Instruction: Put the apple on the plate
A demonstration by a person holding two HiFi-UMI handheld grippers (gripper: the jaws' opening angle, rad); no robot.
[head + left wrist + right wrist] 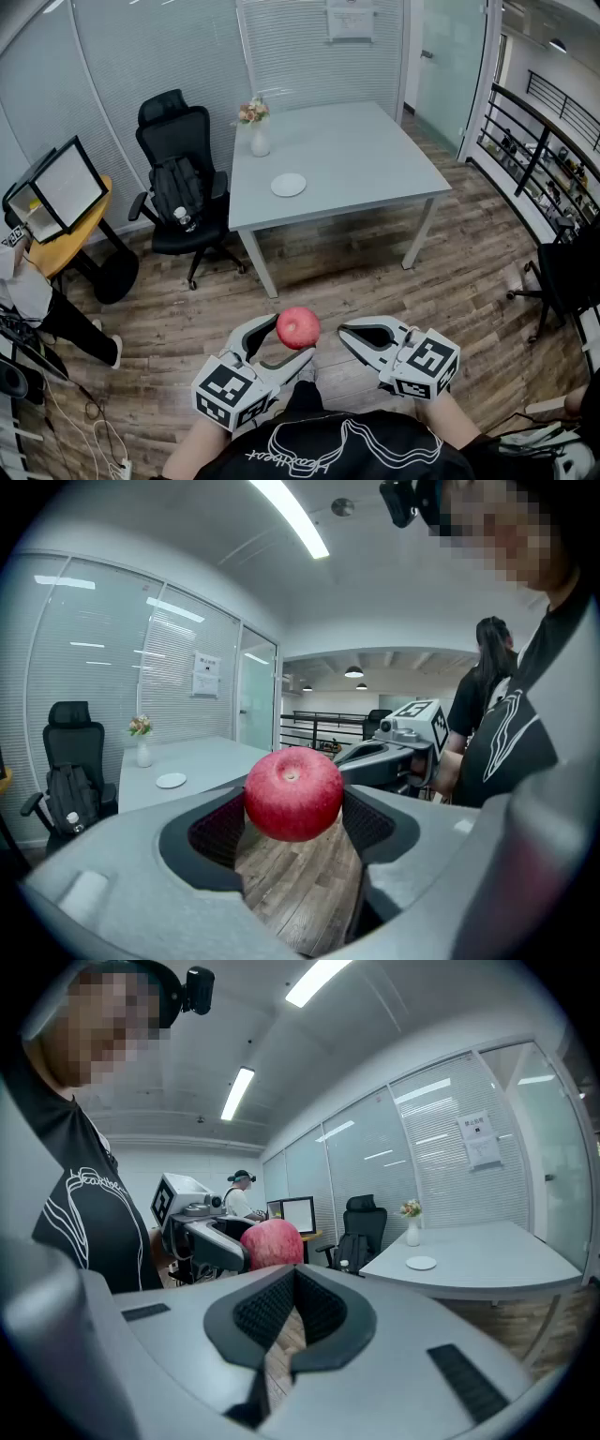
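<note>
Pick-up done, by the look of it, delivery not yet: apple [298,327] clamped in the left gripper [292,337] at lower centre of the head view, jaws spread wide, pads pressing the red skin from both sides, fruit clear above the wooden floor [356,262] and resting on nothing else. Right gripper [345,332] just beside it, to the right of the fruit, jaws drawn together on nothing, no contact with the apple. Plate [289,185] small, white and bare at upper centre of the head view, on the near-left part of the grey bench [366,159], well apart from the fruit, with a stretch of floor between. On that bench otherwise only a vase of flowers [259,131] toward the far left corner, near the plate but not touching it. Beside the bench at the left, an office chair [178,187] with a dark bag on the seat, out of the direct line to the plate. Left to do, as a judgement: crossing to the bench edge, reaching over it, lowering the apple onto the middle of the plate, opening the jaws, drawing back without nudging the fruit. Worth minding: a round apple on a shallow plate, liable to roll if let go from too high or off-centre
</note>
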